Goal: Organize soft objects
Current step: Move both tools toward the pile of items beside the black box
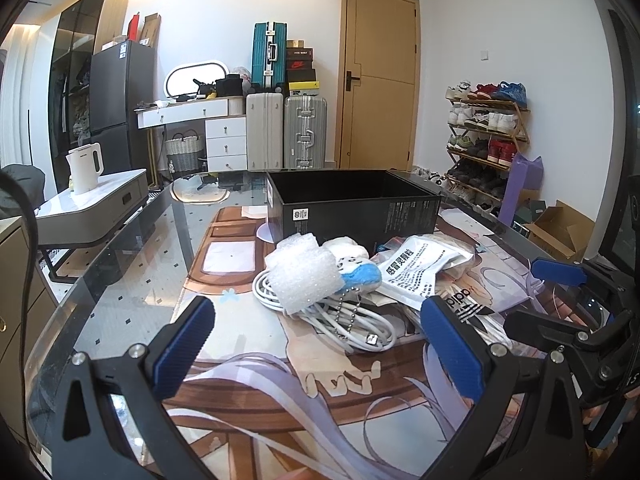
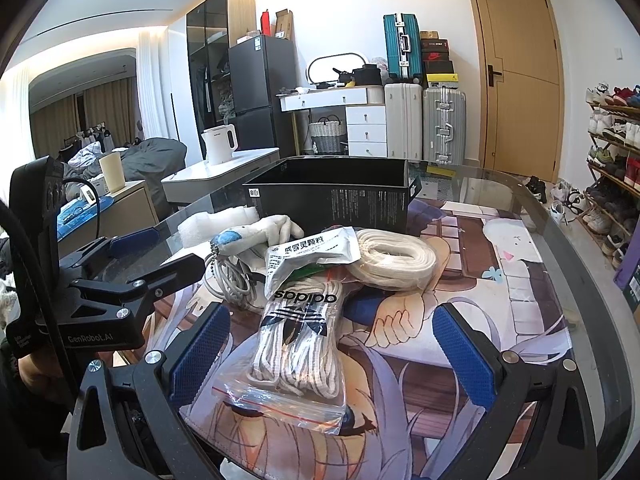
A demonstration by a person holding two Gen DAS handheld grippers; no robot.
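Both the left gripper (image 1: 316,344) and the right gripper (image 2: 332,344) hang with jaws spread and empty low in frame, facing the soft pile mid-frame: foam sheet (image 1: 302,272), laces bag (image 2: 298,344), heaped before the open black box (image 1: 352,204), likely their destination.

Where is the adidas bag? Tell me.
In the right wrist view, the adidas bag lies on the mat between the open right tool fingers, below the silver pouch.
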